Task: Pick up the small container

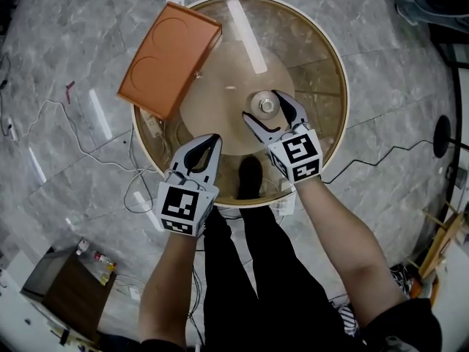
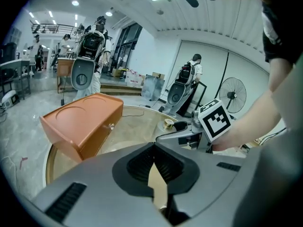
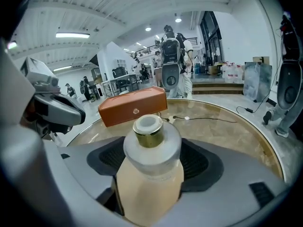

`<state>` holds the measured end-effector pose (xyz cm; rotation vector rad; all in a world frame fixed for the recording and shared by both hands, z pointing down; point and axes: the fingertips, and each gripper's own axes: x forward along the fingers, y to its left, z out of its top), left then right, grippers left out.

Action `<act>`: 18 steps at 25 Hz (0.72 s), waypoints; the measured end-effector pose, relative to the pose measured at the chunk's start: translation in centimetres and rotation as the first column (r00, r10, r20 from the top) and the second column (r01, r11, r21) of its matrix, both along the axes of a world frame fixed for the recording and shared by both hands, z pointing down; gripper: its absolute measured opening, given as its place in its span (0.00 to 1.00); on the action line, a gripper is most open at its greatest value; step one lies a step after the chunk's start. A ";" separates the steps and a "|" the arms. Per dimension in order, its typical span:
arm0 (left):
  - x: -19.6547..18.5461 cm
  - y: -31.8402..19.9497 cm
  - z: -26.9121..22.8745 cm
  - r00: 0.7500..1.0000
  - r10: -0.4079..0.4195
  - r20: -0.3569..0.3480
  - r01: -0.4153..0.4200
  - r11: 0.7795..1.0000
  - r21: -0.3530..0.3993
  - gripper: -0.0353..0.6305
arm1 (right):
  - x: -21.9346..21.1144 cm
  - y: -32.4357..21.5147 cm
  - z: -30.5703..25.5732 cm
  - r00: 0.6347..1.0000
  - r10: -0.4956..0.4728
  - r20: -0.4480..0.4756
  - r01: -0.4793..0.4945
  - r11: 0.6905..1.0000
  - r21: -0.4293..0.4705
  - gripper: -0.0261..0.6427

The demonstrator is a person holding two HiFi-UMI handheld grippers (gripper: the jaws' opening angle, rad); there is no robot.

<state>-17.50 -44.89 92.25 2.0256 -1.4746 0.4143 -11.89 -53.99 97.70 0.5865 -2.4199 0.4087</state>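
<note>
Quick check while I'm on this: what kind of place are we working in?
Probably a large open workshop or lab hall: polished marble floor, strip lights high overhead, a standing fan, and people carrying backpack gear in the background.

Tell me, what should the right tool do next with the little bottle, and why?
Probably close the right tool gently on the small container. The container already stands upright between its jaws on the round table, and the ribbed pads on either side do not seem to press on it yet, so lifting now would likely leave it behind.
</note>
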 end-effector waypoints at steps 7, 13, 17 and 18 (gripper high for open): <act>1.4 1.6 -1.6 0.998 0.007 -0.062 -0.006 1.000 0.016 0.08 | -0.8 -0.4 0.6 1.000 -0.012 -0.027 0.013 0.999 0.037 0.57; 2.0 2.9 -2.8 0.997 0.005 -0.080 -0.002 0.999 0.034 0.08 | -1.1 -0.4 1.0 0.999 0.012 -0.043 -0.010 0.999 0.053 0.57; 1.2 3.6 -2.4 0.997 0.010 -0.074 -0.007 0.999 0.044 0.08 | -1.4 -0.2 1.1 0.999 0.026 -0.032 -0.023 0.997 0.068 0.56; 1.0 3.9 -2.2 0.997 0.012 -0.070 -0.009 0.999 0.043 0.08 | -1.5 0.0 1.1 0.999 0.025 -0.031 -0.023 0.997 0.069 0.56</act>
